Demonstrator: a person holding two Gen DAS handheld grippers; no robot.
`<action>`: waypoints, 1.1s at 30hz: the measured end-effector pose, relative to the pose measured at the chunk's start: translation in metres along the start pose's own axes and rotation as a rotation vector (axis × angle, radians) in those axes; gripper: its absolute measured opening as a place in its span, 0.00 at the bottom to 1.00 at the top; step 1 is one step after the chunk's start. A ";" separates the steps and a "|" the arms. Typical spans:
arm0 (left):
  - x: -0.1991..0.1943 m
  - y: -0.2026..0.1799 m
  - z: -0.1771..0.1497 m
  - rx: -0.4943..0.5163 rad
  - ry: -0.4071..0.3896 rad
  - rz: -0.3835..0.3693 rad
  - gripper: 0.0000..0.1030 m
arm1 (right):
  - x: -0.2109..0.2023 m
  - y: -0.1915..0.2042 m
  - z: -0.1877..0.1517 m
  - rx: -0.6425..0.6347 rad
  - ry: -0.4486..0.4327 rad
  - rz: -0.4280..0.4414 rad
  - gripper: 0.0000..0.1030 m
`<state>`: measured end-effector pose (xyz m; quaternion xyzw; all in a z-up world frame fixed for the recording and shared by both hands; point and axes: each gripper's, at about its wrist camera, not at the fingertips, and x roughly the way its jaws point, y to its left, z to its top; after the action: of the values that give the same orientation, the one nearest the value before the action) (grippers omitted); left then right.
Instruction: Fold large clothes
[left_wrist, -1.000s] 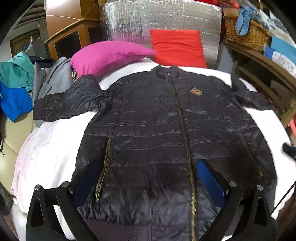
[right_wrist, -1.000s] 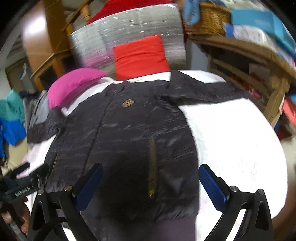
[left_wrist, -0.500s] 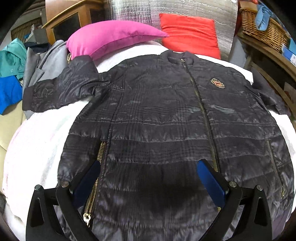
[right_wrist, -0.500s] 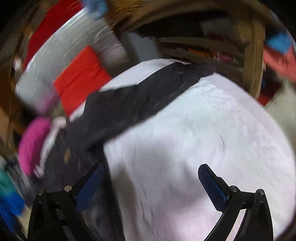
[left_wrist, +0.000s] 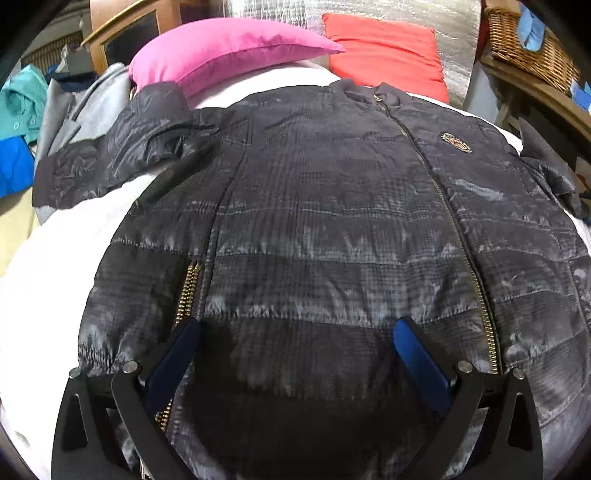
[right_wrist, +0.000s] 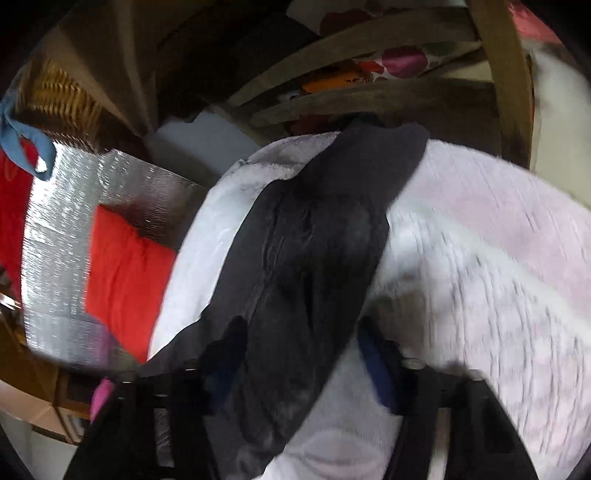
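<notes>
A dark quilted jacket (left_wrist: 332, 229) is spread front-up across a bed covered with a white blanket (left_wrist: 55, 266). Its collar lies at the far side and its hem at the near side, with the front zip closed. At the far edge of the bed a pink pillow (left_wrist: 229, 48) and a red cushion (left_wrist: 388, 51) are seen against a silver foil panel (right_wrist: 62, 229). The jacket's left sleeve (left_wrist: 110, 162) is stretched out towards a heap of grey, teal and blue clothes (left_wrist: 44, 122) at the far left. A wicker basket (left_wrist: 528, 48) is set on a wooden shelf at the far right.

The left hand-held gripper (left_wrist: 295, 354) is held low over the near part of the jacket, between the pocket zip (left_wrist: 186, 291) and the front zip, aimed towards the collar. Its jaws are spread wide and nothing is held between them.

The right view is blurred. The right hand-held gripper (right_wrist: 299, 362) is tilted over the jacket's right sleeve (right_wrist: 317, 251), which is laid across the blanket towards the wooden shelf frame (right_wrist: 369, 92). Its jaws are parted on either side of the sleeve, with no fabric pinched.
</notes>
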<state>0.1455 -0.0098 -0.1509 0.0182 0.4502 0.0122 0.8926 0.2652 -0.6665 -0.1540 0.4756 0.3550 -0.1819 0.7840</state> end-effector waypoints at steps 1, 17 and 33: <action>0.000 0.000 -0.001 0.001 -0.005 0.000 1.00 | 0.000 0.006 0.003 -0.034 0.000 -0.037 0.17; -0.006 0.008 -0.004 -0.044 -0.038 -0.047 1.00 | -0.083 0.308 -0.207 -0.877 -0.106 0.159 0.11; -0.012 0.019 0.000 -0.116 -0.023 -0.145 1.00 | 0.018 0.270 -0.359 -0.991 0.279 0.196 0.78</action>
<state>0.1384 0.0087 -0.1405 -0.0659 0.4386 -0.0265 0.8958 0.3081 -0.2211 -0.1067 0.0984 0.4536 0.1471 0.8735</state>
